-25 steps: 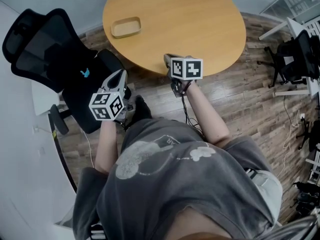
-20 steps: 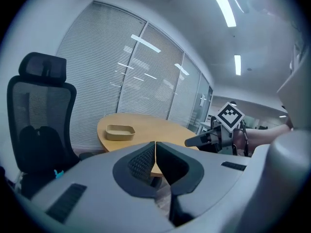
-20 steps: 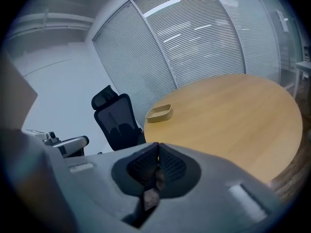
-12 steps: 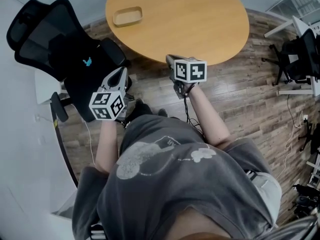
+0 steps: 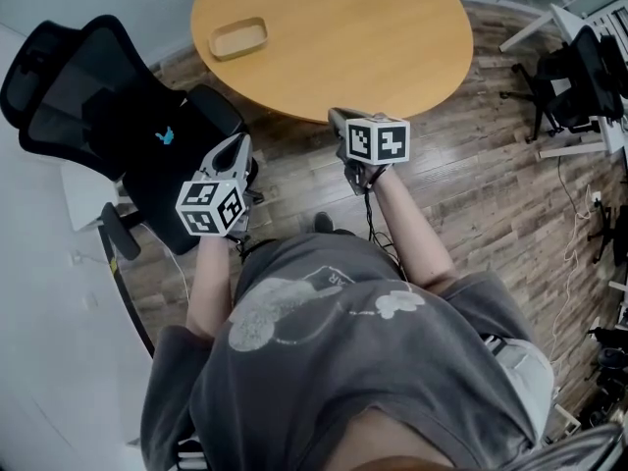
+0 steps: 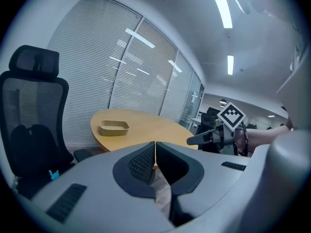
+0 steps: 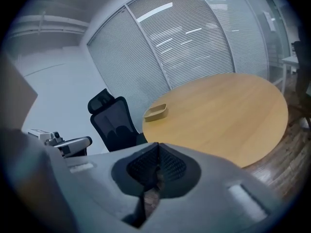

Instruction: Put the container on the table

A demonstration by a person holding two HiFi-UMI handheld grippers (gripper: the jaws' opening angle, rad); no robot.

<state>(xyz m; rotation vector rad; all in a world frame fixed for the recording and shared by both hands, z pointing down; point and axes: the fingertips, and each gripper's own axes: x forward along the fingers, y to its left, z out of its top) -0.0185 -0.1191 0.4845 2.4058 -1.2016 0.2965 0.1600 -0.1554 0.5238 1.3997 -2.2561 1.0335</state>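
Left claw (image 5: 236, 144) and right claw (image 5: 337, 118) both pressed together and empty; container (image 5: 238, 38) sits on the desk (image 5: 373, 37) well ahead of them, so placement appears complete: advise leaving it untouched and drawing back clear of the desk edge

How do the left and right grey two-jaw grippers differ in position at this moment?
In the head view, the right gripper reaches the near edge of the round wooden table. The left gripper is farther back, beside the black mesh office chair. The shallow tan container lies on the table's left part, on the left gripper's side and farther across from the right gripper. Both have their jaws shut on nothing.
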